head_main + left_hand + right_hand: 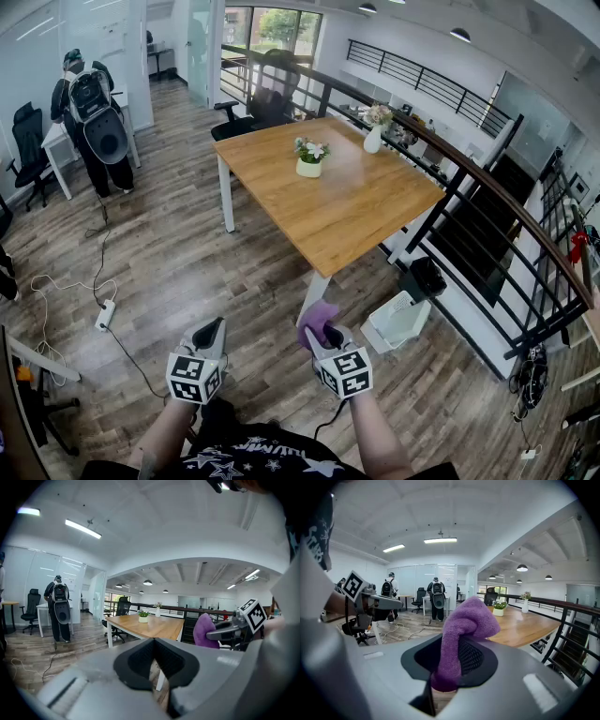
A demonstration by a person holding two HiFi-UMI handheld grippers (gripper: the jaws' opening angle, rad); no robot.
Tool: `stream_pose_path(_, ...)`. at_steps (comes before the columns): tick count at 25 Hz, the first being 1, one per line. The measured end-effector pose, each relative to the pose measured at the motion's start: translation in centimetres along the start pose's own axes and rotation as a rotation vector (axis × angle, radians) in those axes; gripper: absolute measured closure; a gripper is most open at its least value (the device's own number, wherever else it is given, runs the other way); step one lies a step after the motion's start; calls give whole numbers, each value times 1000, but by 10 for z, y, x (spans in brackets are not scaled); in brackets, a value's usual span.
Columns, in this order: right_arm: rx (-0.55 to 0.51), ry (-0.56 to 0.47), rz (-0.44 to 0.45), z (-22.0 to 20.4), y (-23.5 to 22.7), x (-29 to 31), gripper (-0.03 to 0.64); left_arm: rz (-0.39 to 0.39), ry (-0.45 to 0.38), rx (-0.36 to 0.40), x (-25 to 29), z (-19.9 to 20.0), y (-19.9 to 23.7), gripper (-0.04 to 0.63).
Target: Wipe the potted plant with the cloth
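1. At the far left of the room, a person wearing a backpack rig [94, 112] stands beside a white desk [58, 142].
2. A white power strip [104, 315] lies on the wooden floor [178, 262], with its cable trailing across the boards.
3. The left gripper [210, 330] is held low in front of the person. Its own view shows the jaws pressed together with nothing between them [153, 641].
4. Just to its right, the right gripper [320, 339] is clamped on the purple cloth [317, 319]. In the right gripper view the cloth [465, 620] rises from between the jaws and folds over at the top.
5. Beyond both grippers stands the wooden table [361, 211], its near corner pointing toward the person and well apart from the grippers.
6. The potted plant [309, 157], in a small pale pot, sits upright near the table's far left edge.
7. A white vase [373, 139] with flowers stands close to the table's far right edge, apart from the potted plant.
8. A dark railing [487, 187] runs along the right side of the room, behind the table.
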State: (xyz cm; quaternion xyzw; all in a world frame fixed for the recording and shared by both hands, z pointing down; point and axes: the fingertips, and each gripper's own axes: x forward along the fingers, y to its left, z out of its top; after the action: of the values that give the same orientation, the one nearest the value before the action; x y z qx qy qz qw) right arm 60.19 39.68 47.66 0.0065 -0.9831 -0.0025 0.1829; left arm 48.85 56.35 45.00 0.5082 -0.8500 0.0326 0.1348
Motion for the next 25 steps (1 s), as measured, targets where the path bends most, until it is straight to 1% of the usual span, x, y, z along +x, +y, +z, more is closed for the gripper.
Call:
stream_pose_path(4,5,7,-5,-7,-3,-5,532,-3,15,-9,1,-8,-3,594)
stream_pose_path(7,10,10,-16,-9,-8,-9,534,-3,16,-6,2,-6,-1,594)
stream_pose_path(10,17,11,-26,-11,-12,-11,534,3,11,-25,5,-4,3,594)
stream_pose_path(15,11,32,-13,-22,-7,-9,534,8,14,-36,10,-5,3,594)
stream_pose_path(18,9,49,-3,-29,-8,-7,534,15,32,-43,10,-13,0,594)
stream_pose_path(22,48,52,-5,-36,-14,-4,534,27,67,-54,5,-24,-2,594)
stream_pose_path(25,78,56,-25,-40,-20,3,532,41,78,-72,6,-30,8,594)
